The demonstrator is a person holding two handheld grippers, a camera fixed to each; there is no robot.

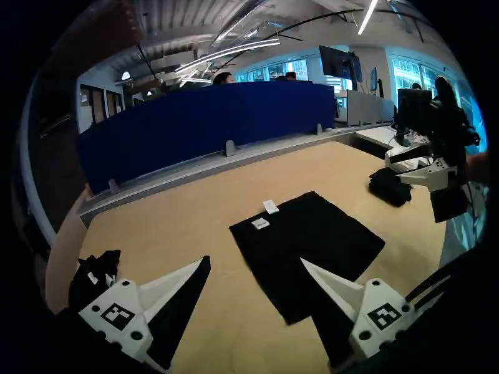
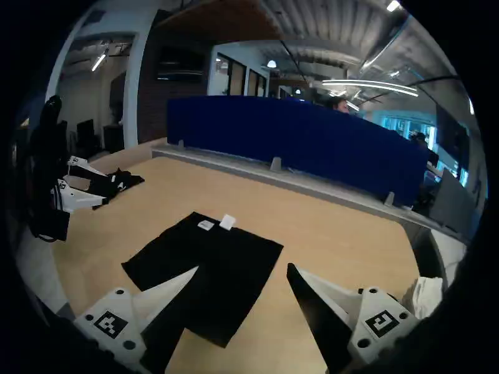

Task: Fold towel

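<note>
A black towel (image 1: 305, 249) lies flat in the middle of the wooden table (image 1: 187, 218), with two white tags (image 1: 260, 223) at its far edge. My left gripper (image 1: 254, 262) hovers open over the towel's near-left part, holding nothing. In the right gripper view the same towel (image 2: 212, 262) lies ahead and slightly left. My right gripper (image 2: 243, 268) is open above the towel's near side, empty. Each gripper also appears in the other's view: the right gripper (image 1: 415, 173) far right and the left gripper (image 2: 93, 184) far left.
A crumpled black cloth (image 1: 93, 277) lies at the table's left end, another dark pile (image 1: 390, 186) at the right end. A white cloth (image 2: 427, 293) sits by the right edge. A blue partition (image 1: 206, 124) runs along the far side of the table.
</note>
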